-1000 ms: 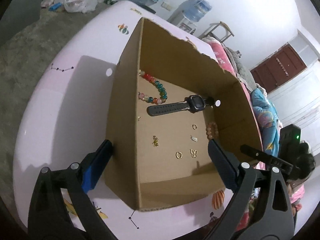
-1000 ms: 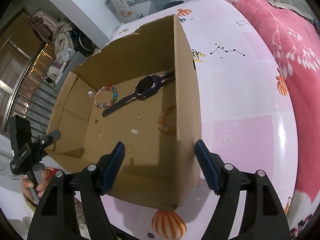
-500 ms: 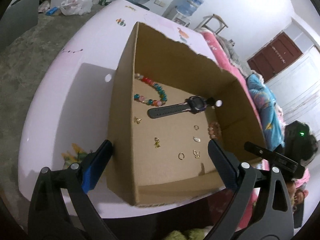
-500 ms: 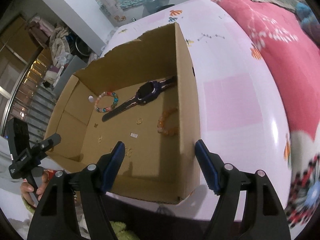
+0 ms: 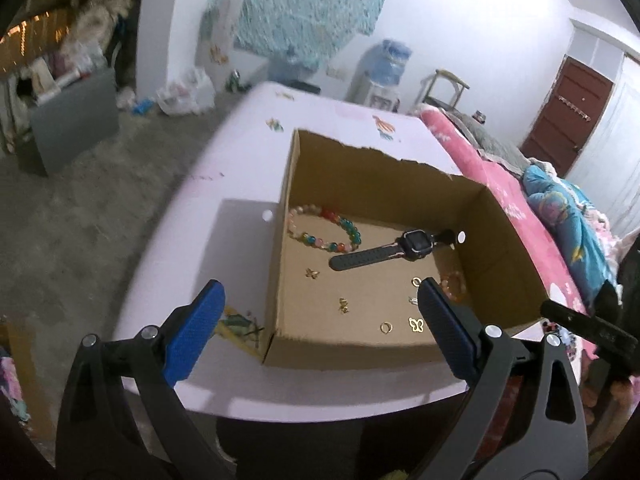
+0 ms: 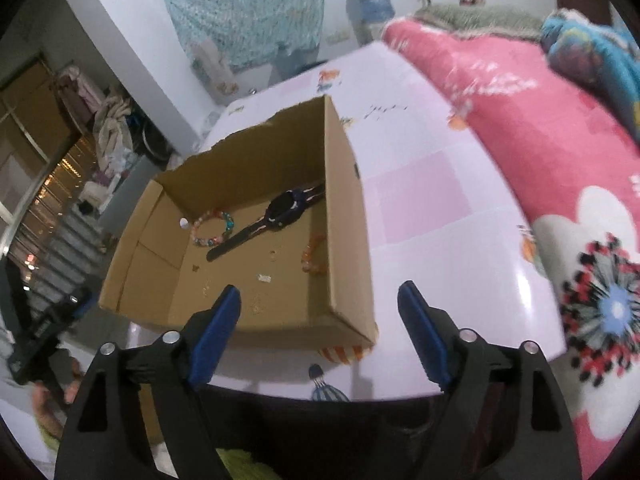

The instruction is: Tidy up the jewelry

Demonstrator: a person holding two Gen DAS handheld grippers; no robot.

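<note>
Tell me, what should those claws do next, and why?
Probably lower the left claw toward the watch in the cardboard box. Both claws hang open and empty, short of the box, and the watch is the largest, easiest piece among the scattered jewelry.

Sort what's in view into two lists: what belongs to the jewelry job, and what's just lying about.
Job:
cardboard box
multicoloured bead bracelet
orange bead bracelet
watch
small gold charms and rings

Lying about:
pink patterned blanket
water dispenser
wooden stool
plastic bags on the floor
</note>
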